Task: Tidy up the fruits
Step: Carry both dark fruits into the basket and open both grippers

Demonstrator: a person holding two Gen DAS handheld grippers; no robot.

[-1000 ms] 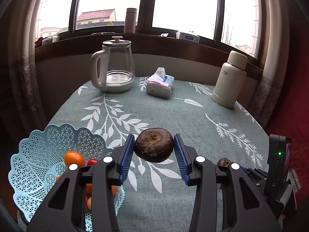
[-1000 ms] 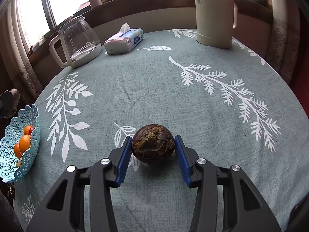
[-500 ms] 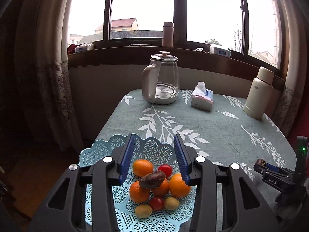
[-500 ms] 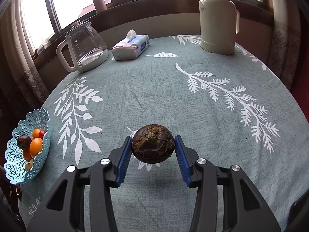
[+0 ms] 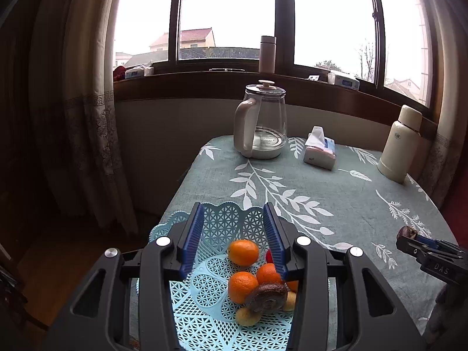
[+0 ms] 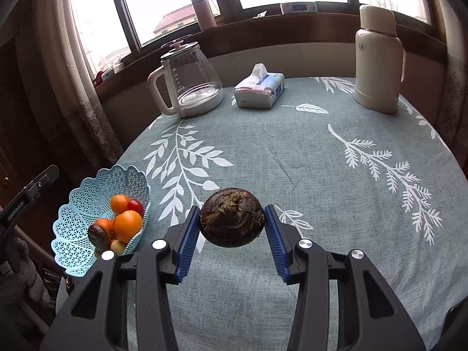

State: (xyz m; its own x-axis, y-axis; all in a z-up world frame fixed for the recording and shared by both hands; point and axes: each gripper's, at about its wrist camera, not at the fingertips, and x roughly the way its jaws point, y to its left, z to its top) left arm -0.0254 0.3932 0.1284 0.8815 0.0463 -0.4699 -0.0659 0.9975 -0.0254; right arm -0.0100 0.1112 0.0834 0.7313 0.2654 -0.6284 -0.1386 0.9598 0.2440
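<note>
Blue basket (image 6: 87,204) at table edge (image 5: 187,175), L tool (image 5: 232,234) released above it, R tool (image 6: 232,228) grasping brown fruit (image 6: 232,217).

Left gripper (image 5: 234,234) fingers spread apart and empty, right gripper (image 6: 232,228) fingers clamped on a load

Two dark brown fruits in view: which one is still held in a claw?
The dark brown fruit clamped in the right claw above the tablecloth. The other brown fruit already lies in the blue basket on the oranges.

Red fruit (image 5: 268,256) mostly hidden behind gripper finger.
</note>
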